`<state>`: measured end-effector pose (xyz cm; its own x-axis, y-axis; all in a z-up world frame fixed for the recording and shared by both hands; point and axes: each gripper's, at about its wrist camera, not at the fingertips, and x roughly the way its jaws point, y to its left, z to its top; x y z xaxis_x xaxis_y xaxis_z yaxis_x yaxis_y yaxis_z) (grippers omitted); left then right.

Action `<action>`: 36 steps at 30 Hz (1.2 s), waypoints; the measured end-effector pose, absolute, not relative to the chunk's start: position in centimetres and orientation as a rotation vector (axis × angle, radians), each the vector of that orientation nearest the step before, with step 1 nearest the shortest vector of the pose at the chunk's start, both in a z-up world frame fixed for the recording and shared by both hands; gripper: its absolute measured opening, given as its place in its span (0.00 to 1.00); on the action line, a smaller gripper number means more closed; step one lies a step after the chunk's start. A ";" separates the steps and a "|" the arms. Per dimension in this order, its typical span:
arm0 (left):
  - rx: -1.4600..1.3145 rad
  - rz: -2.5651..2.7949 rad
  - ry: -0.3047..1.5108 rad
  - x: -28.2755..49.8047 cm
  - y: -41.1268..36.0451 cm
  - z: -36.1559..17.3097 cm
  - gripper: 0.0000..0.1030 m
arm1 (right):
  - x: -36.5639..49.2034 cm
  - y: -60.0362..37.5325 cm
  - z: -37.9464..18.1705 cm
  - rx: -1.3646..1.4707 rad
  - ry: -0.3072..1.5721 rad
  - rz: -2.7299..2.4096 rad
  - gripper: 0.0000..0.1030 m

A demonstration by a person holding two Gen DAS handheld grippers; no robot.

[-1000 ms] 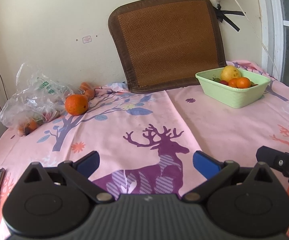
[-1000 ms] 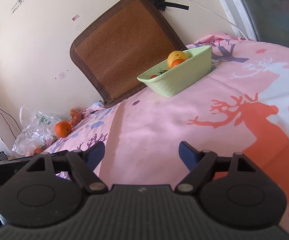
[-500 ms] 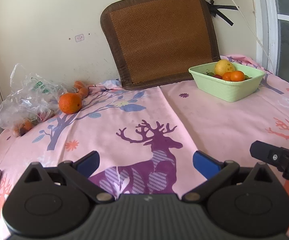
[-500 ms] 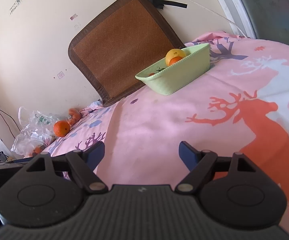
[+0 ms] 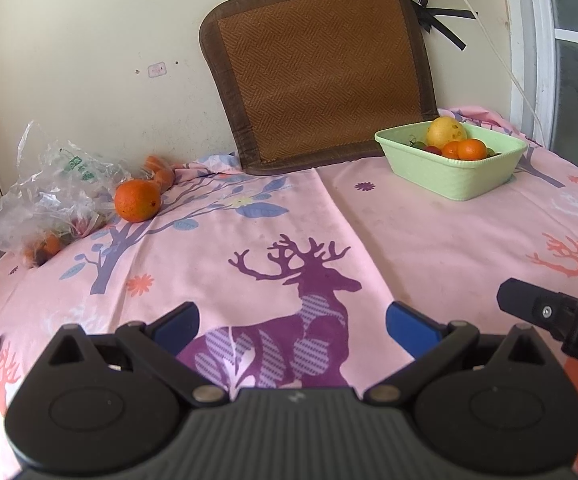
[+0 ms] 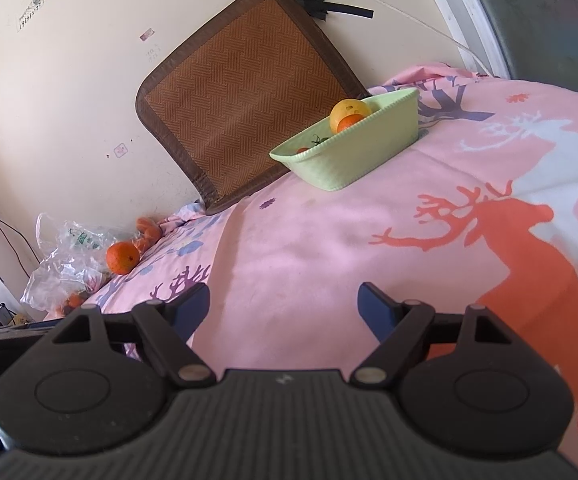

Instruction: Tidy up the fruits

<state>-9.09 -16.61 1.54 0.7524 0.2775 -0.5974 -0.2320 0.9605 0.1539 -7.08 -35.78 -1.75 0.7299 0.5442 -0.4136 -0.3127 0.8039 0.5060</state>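
- One orange loose by one bag; one basket, perhaps four fruits visible.
- Left gripper and right gripper: both spread wide, empty.

left gripper: fingers spread wide, nothing between, tilted downward | right gripper: fingers spread wide, empty, tilted slightly downward, just right of the left one

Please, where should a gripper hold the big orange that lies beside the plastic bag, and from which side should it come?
Grip the big orange across its widest middle, coming from the front, probably with the open left gripper. It is round and its near side is free; the plastic bag crowds its left, smaller oranges lie behind.
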 end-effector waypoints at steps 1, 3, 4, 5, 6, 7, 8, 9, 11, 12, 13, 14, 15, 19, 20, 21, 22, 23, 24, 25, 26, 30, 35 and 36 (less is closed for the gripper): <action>0.073 0.279 0.663 -9.1 -16.6 1.5 1.00 | -7.1 -35.8 -1.8 0.424 0.582 0.488 0.81; 0.076 0.283 0.664 -9.1 -16.6 1.5 1.00 | -7.1 -35.8 -1.8 0.424 0.581 0.488 0.81; 0.076 0.285 0.664 -9.1 -16.6 1.5 1.00 | -7.1 -35.8 -1.7 0.425 0.581 0.487 0.81; 0.076 0.287 0.665 -9.1 -16.6 1.5 1.00 | -7.1 -35.8 -1.7 0.425 0.580 0.488 0.81; 0.075 0.288 0.665 -9.1 -16.6 1.5 1.00 | -7.1 -35.8 -1.7 0.425 0.579 0.487 0.81; 0.075 0.289 0.666 -9.1 -16.6 1.5 1.00 | -7.1 -35.8 -1.7 0.424 0.577 0.487 0.81; 0.076 0.290 0.667 -9.1 -16.5 1.4 1.00 | -7.2 -35.8 -1.7 0.422 0.574 0.486 0.81; 0.076 0.291 0.668 -9.0 -16.5 1.4 1.00 | -7.2 -35.8 -1.7 0.418 0.570 0.486 0.81; 0.076 0.291 0.670 -9.0 -16.6 1.4 1.00 | -7.4 -35.7 -1.5 0.404 0.554 0.486 0.81; 0.076 0.292 0.671 -9.0 -16.6 1.3 1.00 | -7.5 -35.6 -1.4 0.397 0.545 0.486 0.81; 0.077 0.292 0.673 -9.0 -16.6 1.3 1.00 | -7.6 -35.5 -1.3 0.391 0.538 0.486 0.81; 0.078 0.292 0.674 -9.0 -16.6 1.3 1.00 | -7.7 -35.5 -1.2 0.385 0.528 0.485 0.81; 0.079 0.292 0.675 -9.0 -16.6 1.2 1.00 | -7.7 -35.5 -1.1 0.382 0.522 0.485 0.82; 0.077 0.292 0.675 -9.0 -16.6 1.2 1.00 | -7.9 -35.5 -1.0 0.376 0.502 0.479 0.85; 0.075 0.290 0.676 -9.0 -16.5 1.2 1.00 | -7.9 -35.5 -1.0 0.377 0.501 0.477 0.85; 0.073 0.289 0.676 -9.0 -16.5 1.2 1.00 | -7.9 -35.5 -1.0 0.376 0.500 0.475 0.85; 0.071 0.287 0.676 -9.0 -16.4 1.2 1.00 | -7.9 -35.5 -1.0 0.377 0.500 0.474 0.85; 0.071 0.286 0.676 -9.0 -16.4 1.2 1.00 | -7.9 -35.5 -1.0 0.379 0.500 0.473 0.85; 0.072 0.286 0.674 -9.1 -16.4 1.2 1.00 | -7.9 -35.5 -1.0 0.381 0.500 0.472 0.85; 0.072 0.285 0.673 -9.1 -16.4 1.2 1.00 | -7.9 -35.5 -1.0 0.381 0.499 0.472 0.85; 0.071 0.284 0.672 -9.1 -16.4 1.2 1.00 | -7.9 -35.5 -1.0 0.380 0.499 0.472 0.85; 0.061 0.281 0.668 -9.2 -16.4 1.3 1.00 | -7.9 -35.5 -1.0 0.380 0.501 0.470 0.85; 0.053 0.284 0.668 -9.2 -16.2 1.3 1.00 | -8.1 -35.5 -1.0 0.380 0.495 0.464 0.86; 0.055 0.287 0.666 -9.2 -16.2 1.3 1.00 | -8.1 -35.6 -1.0 0.381 0.494 0.463 0.86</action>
